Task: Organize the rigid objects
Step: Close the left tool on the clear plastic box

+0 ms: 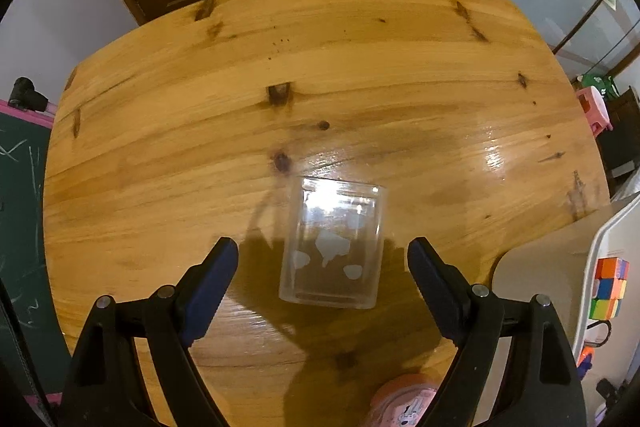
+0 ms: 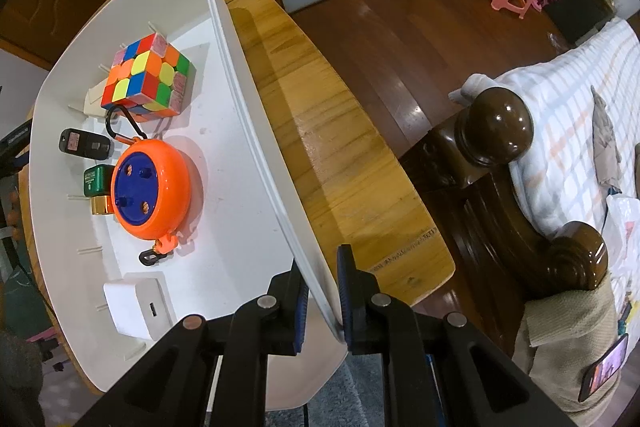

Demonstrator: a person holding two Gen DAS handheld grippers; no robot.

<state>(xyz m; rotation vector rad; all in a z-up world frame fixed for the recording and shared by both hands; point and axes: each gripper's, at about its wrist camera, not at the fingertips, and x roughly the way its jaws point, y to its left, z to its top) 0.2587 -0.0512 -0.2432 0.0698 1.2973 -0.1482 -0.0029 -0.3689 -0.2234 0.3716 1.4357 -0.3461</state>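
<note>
Glass (image 1: 332,247) upright on desk (image 1: 160,147), between the spread, empty left fingers (image 1: 216,283). Rigid, slick, breakable; grip mid-wall both sides, gently. Right gripper (image 2: 324,301) clenched on bin (image 2: 240,131) wall.

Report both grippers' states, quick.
Left gripper: open, clear glass between the fingers, untouched.
Right gripper: closed on the white bin wall.

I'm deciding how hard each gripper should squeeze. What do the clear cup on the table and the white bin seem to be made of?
Clear cup: glass or hard clear plastic, glossy; the wood grain shows through it, with frosted white patches on its wall. The look leaves open which.

White bin: probably plastic, smooth and slightly shiny; its thin moulded wall has small ribs inside.
</note>
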